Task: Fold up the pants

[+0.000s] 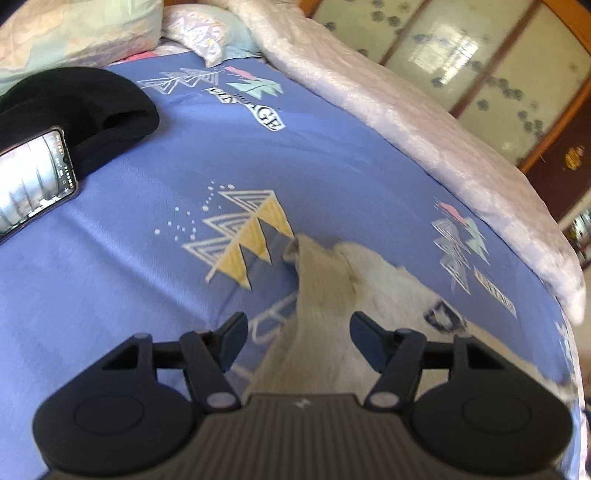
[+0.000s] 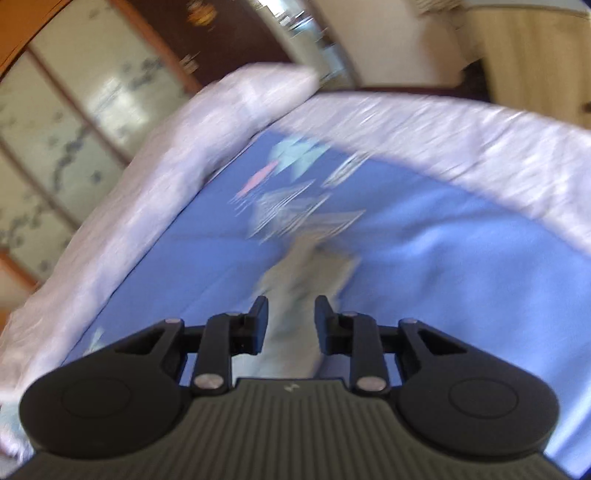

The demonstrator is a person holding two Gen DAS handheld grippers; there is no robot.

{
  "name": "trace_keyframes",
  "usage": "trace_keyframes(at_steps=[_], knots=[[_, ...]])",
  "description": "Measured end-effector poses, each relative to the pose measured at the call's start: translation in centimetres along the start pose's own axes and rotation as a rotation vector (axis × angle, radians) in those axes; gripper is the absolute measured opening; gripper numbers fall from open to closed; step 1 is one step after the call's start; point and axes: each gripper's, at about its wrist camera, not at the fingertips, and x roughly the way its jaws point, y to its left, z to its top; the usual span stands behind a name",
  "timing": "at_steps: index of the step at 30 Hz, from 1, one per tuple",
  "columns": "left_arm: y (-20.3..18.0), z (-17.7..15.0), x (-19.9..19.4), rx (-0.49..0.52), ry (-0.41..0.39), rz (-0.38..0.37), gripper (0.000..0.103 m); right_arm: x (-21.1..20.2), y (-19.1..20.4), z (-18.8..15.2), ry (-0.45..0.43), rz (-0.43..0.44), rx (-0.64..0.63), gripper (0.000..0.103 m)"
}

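The pale cream pants lie on the blue patterned bedsheet. In the left wrist view one corner stands up in a peak between the fingers. My left gripper is open, its jaws wide apart on either side of the raised fabric, not clamped on it. In the blurred right wrist view a strip of the pants runs up between the fingers. My right gripper is open, with a narrower gap and fabric lying in that gap.
A black garment and a phone lie at the far left of the bed. Pillows sit at the head. A pale quilt is rolled along the far edge, also in the right wrist view. A wardrobe stands behind.
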Motion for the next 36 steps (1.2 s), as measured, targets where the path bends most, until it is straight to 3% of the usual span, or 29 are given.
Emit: trace_keyframes(at_steps=[2,4,8,10,14,18,20,26,27,28,30,33,36], knots=[[-0.4,-0.8,-0.5,0.023,0.014,-0.011,0.063,1.9,2.3,-1.1,0.059,-0.066,-0.07,0.027],[-0.9,-1.8,-0.5,0.034,0.04,-0.035,0.063,4.7,3.1,-1.8,0.151,-0.085,-0.049,0.022],[-2.2,-2.7,0.0,0.115,0.045,0.017,0.063,6.9,6.0,-0.8,0.127,0.172,0.012,0.025],[-2.3,-2.9,-0.3,0.139,0.041,0.029,0.063,7.0,7.6,0.1,0.095,0.228,-0.014,0.025],[-0.5,-2.4,-1.8,0.125,0.013,0.074,0.063,5.5,5.3,1.4,0.015,0.17,-0.014,0.026],[1.9,-2.8,-3.0,0.105,0.021,0.144,0.071,4.5,-1.0,1.8,-0.03,-0.015,0.064,0.029],[3.0,-3.1,-3.4,0.083,0.034,0.177,0.073,4.3,-3.5,1.4,-0.022,-0.063,0.098,0.032],[4.6,-4.3,-4.0,0.021,0.07,0.201,0.073,6.2,-4.1,0.1,0.018,-0.032,0.153,0.038],[4.6,-4.6,-3.9,0.023,0.079,0.202,0.073,6.6,-3.3,-0.1,0.018,-0.056,0.121,0.034],[4.4,-4.8,-3.7,0.031,0.088,0.205,0.071,7.1,-2.6,0.2,0.019,-0.088,0.076,0.008],[4.1,-5.0,-3.3,0.045,0.097,0.207,0.067,6.8,-1.4,0.2,0.014,-0.136,0.02,0.009],[3.9,-5.1,-3.4,0.05,0.091,0.18,0.069,2.8,-1.5,1.0,-0.15,-0.172,0.009,0.009],[4.2,-5.2,-3.4,0.05,0.092,0.163,0.07,0.8,-1.9,1.9,-0.198,-0.276,-0.039,0.01]])
